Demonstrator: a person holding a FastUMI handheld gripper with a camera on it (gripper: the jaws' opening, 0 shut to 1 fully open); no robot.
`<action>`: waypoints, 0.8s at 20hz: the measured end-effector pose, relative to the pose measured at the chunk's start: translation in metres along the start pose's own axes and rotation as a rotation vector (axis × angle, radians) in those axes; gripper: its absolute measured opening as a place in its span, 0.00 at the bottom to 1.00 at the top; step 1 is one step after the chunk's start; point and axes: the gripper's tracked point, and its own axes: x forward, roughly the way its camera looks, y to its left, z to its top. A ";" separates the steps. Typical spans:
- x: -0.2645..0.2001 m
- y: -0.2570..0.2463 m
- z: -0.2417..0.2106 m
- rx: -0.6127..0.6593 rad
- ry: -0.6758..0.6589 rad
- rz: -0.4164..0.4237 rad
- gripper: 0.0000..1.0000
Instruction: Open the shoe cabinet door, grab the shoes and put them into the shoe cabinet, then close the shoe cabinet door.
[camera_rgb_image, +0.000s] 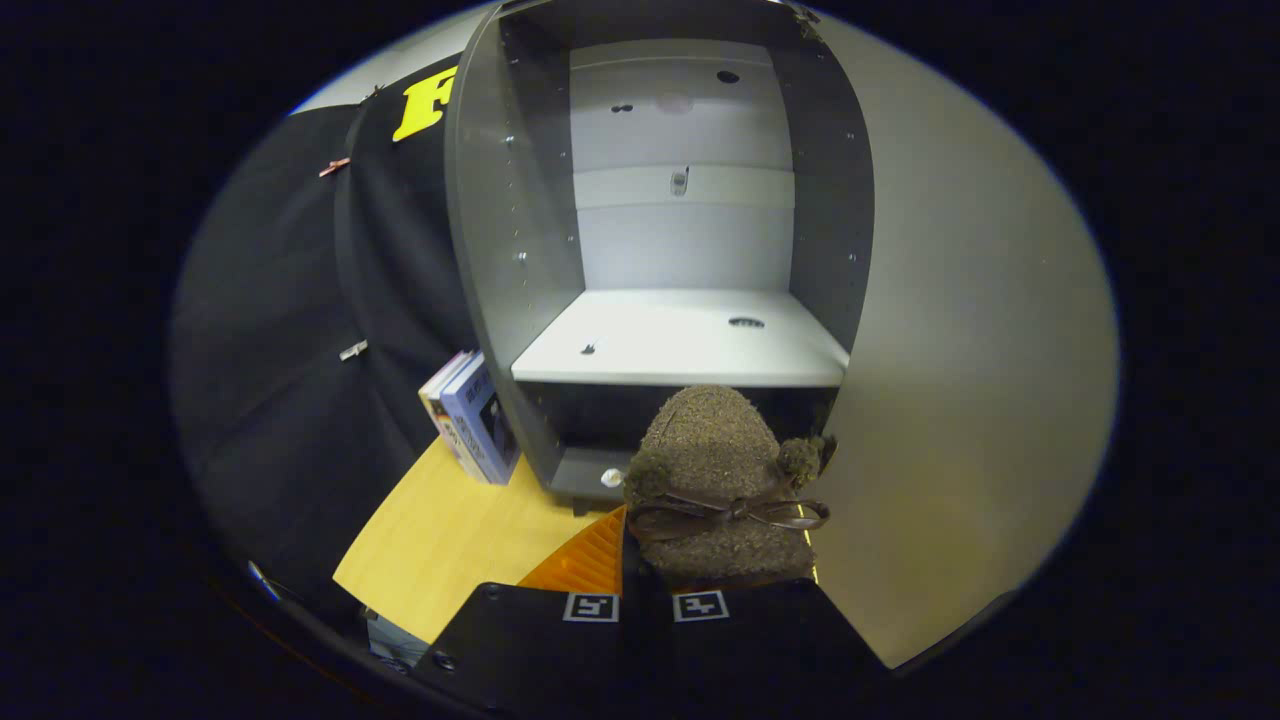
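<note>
A grey-brown fuzzy shoe (712, 470) with a brown ribbon bow and two pompoms sticks out ahead of my gripper (645, 585). Both fingers are closed on its rear part, so the gripper is shut on the shoe. Just beyond the toe stands the shoe cabinet (660, 250), dark grey outside and pale inside. Its door (960, 400) is swung wide open on the right. The white shelf (680, 345) inside lies bare, slightly above the shoe's toe. A dark lower compartment sits right behind the shoe.
Several books (472, 415) lean against the cabinet's left side on the wooden tabletop (450, 540). An orange ribbed mat (585, 560) lies under the shoe. Black cloth hangs at the left.
</note>
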 end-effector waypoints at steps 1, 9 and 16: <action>0.006 0.001 0.014 0.002 -0.013 -0.008 0.05; 0.070 0.009 0.099 -0.012 -0.071 -0.062 0.05; 0.157 -0.002 0.148 0.028 -0.069 -0.099 0.05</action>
